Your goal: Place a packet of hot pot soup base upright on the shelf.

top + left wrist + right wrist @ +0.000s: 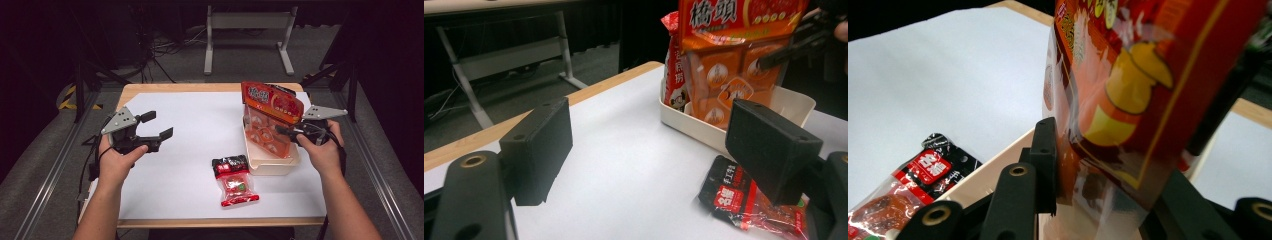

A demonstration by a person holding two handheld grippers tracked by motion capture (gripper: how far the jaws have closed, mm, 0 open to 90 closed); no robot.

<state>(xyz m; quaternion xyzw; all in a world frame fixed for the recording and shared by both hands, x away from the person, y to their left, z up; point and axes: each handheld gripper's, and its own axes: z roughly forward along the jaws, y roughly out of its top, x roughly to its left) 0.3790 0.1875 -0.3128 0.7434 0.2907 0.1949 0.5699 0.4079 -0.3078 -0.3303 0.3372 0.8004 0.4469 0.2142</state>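
Observation:
A tall orange packet (272, 117) stands upright in a cream tray (272, 167) at the table's right side. My right gripper (285, 131) is shut on the packet's right edge; in the right gripper view the orange packet (1128, 100) sits between the jaws over the tray (993, 175). A second red packet (672, 65) stands behind it in the tray (684, 122). A red and black snack packet (234, 181) lies flat on the white mat in front of the tray. My left gripper (157, 125) hovers open over the mat's left part, holding nothing.
The white mat (190, 130) covers a wooden table (150, 88) whose edge shows at the back. Beyond it stands a grey metal stand (247, 22) on a carpeted floor with cables. Aluminium rails (55, 165) run along both sides.

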